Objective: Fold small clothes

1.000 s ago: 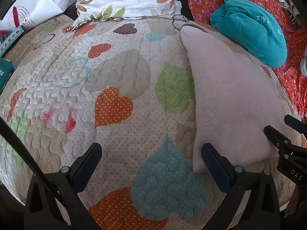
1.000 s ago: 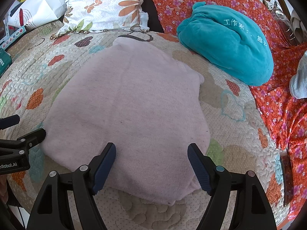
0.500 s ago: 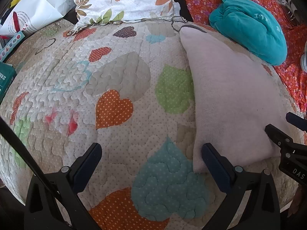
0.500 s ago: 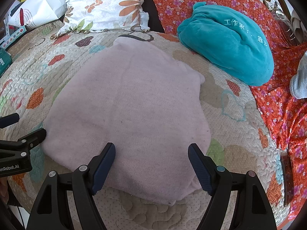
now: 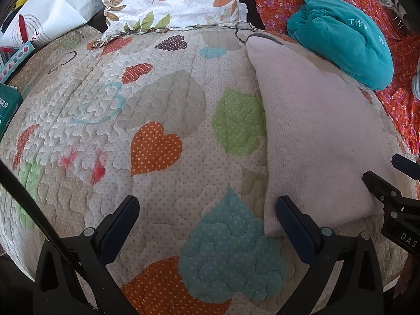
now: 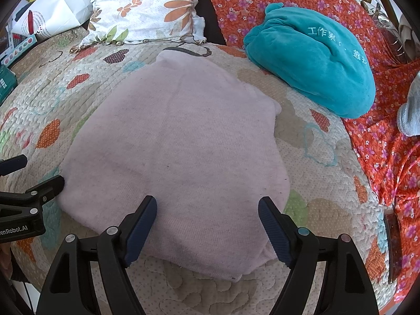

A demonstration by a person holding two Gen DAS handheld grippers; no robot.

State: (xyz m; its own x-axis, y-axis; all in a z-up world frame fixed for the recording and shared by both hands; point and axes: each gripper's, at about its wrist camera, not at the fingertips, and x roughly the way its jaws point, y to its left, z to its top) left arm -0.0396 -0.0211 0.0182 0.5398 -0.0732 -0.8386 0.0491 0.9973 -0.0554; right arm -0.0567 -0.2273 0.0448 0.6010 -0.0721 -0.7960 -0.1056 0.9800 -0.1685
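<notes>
A pale pink knit garment (image 6: 178,147) lies flat on the heart-patterned quilt (image 5: 157,120); it also shows at the right of the left wrist view (image 5: 315,136). My left gripper (image 5: 207,218) is open and empty, its right finger over the garment's near left corner. My right gripper (image 6: 207,218) is open and empty, low over the garment's near edge. Each gripper shows at the edge of the other's view: the right one (image 5: 393,197), the left one (image 6: 26,197).
A teal plush cushion (image 6: 312,60) lies on the orange floral cloth (image 6: 388,152) at the back right. A floral pillow (image 5: 173,0) and a white bag (image 5: 44,13) sit at the back. A green box (image 5: 8,105) is at the left edge.
Both grippers have shifted only slightly; the garment lies as before.
</notes>
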